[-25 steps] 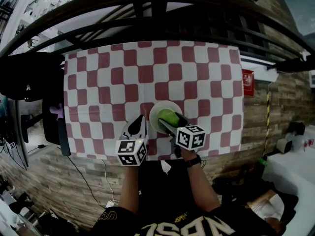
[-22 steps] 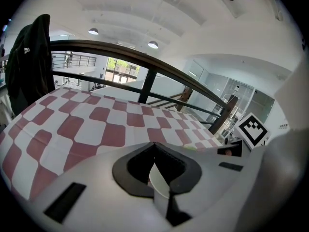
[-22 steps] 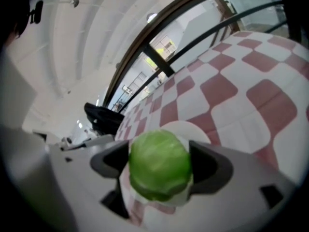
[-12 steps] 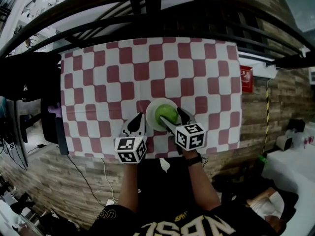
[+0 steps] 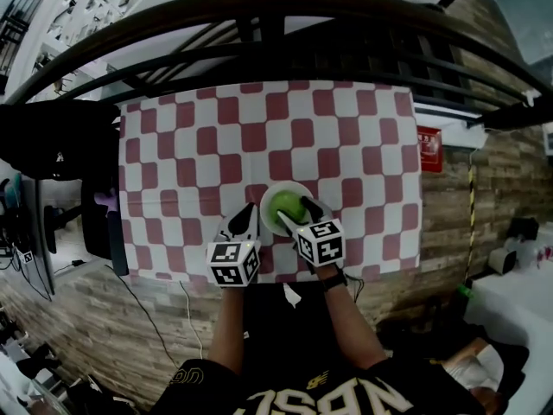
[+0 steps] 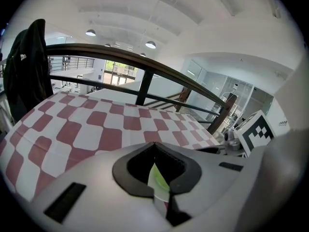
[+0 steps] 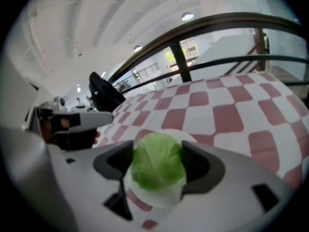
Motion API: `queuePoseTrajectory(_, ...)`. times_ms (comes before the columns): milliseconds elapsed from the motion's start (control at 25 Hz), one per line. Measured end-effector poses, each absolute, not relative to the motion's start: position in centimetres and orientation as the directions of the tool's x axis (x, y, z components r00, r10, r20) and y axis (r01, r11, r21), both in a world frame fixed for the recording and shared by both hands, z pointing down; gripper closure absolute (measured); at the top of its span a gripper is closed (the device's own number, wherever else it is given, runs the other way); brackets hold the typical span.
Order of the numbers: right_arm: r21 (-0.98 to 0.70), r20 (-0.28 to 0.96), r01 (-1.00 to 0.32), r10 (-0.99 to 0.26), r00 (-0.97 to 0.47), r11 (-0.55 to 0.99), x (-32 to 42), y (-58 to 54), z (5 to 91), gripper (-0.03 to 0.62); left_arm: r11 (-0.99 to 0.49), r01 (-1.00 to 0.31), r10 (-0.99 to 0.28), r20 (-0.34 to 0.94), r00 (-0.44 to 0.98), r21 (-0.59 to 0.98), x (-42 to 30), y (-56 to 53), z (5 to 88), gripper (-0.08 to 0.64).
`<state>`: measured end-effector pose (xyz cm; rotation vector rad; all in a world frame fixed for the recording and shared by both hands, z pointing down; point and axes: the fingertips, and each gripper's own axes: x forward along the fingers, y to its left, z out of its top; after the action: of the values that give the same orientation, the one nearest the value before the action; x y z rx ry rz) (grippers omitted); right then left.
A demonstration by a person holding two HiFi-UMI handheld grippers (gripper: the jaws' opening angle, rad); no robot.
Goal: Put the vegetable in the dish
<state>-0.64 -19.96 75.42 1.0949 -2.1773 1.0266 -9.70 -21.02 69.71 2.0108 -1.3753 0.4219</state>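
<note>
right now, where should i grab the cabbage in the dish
Probably across its round middle, coming from above: the cabbage is a ball sitting in the shallow white dish, whose rim covers its base while the widest part stands clear.

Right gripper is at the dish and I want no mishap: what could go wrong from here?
1. The right gripper's jaws are closing with the cabbage between them; pulling back now could drag it out of the dish.
2. The left gripper, shut, sits close beside the dish; a stray move could knock the dish across the checkered cloth.
</note>
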Motion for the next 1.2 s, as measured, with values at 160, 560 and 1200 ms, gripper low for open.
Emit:
queuePoseTrajectory(160,-0.369,0.730,-0.818,-0.407,-0.549,0.442,-0.8,-19.6,75.5,0.272,-0.243,-0.918,-0.716,0.580,0.388,0.313,-9.9,-21.5,67.7,0.541)
queuePoseTrajectory(560,-0.320,0.552,-0.795,-0.580,-0.599,0.516,-0.1,-24.9,63.7,0.276,-0.277,-0.913,-0.806,0.445,0.390,0.300,-9.0,-23.4,59.4,0.541)
queuePoseTrajectory(1200,-0.188,0.153,-0.800,-0.788,-0.596,0.569,1.5,-26.8,43.2,0.558,-0.356,-0.925,-0.928,0.067,0.366,0.134,-6.8,-24.6,40.2,0.541)
